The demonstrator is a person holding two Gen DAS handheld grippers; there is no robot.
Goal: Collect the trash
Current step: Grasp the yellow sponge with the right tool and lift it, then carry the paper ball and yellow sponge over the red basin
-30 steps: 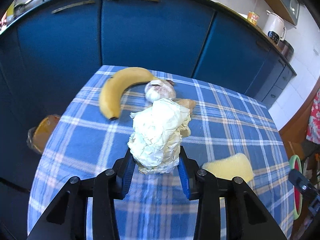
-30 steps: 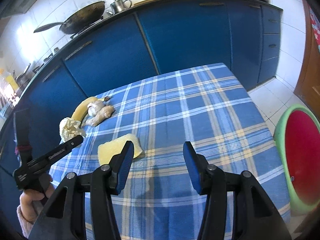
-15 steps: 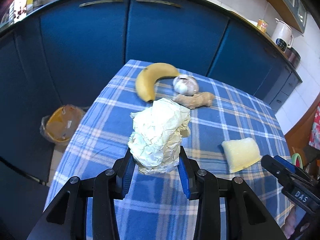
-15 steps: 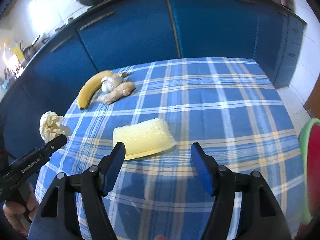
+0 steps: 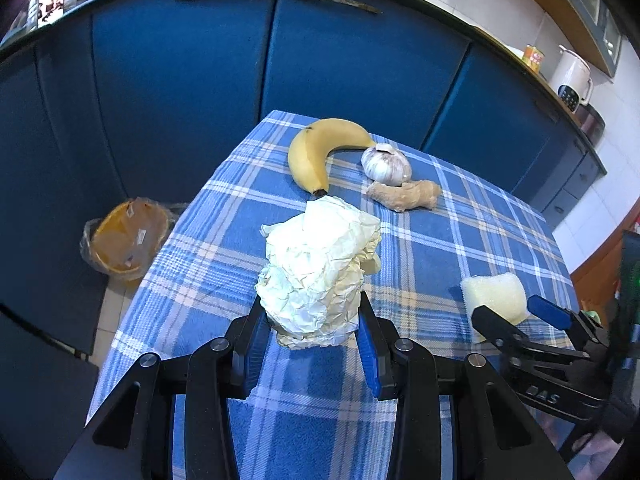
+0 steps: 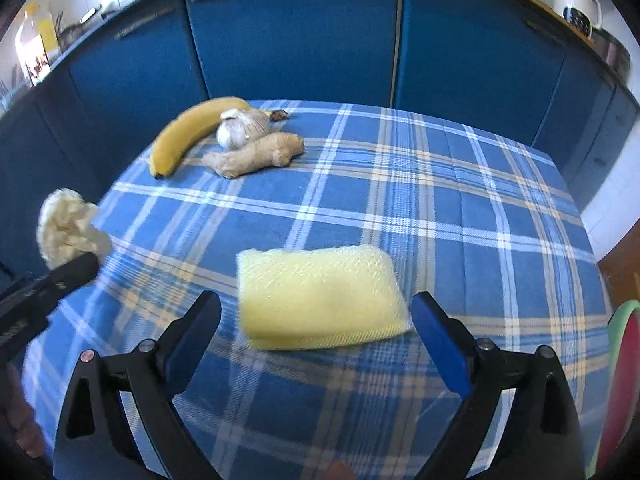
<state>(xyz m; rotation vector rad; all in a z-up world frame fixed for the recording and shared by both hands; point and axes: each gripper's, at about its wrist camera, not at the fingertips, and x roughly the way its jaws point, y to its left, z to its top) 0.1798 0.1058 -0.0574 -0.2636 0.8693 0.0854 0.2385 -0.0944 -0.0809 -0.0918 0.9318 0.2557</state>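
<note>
Left wrist view: the left gripper (image 5: 312,344) has its jaws partly closed and clamped on a crumpled paper wad (image 5: 318,272), held above the checked tabletop (image 5: 460,232). Beyond lie a banana (image 5: 316,152), garlic (image 5: 386,164) and ginger (image 5: 404,196); a lined bin (image 5: 124,236) stands on the floor at left.

Right wrist view: the right gripper (image 6: 316,340) has its jaws opening wide, with a yellow sponge (image 6: 320,296) between them; the blur makes it hard to say, but the pads seem clear of it.
</note>
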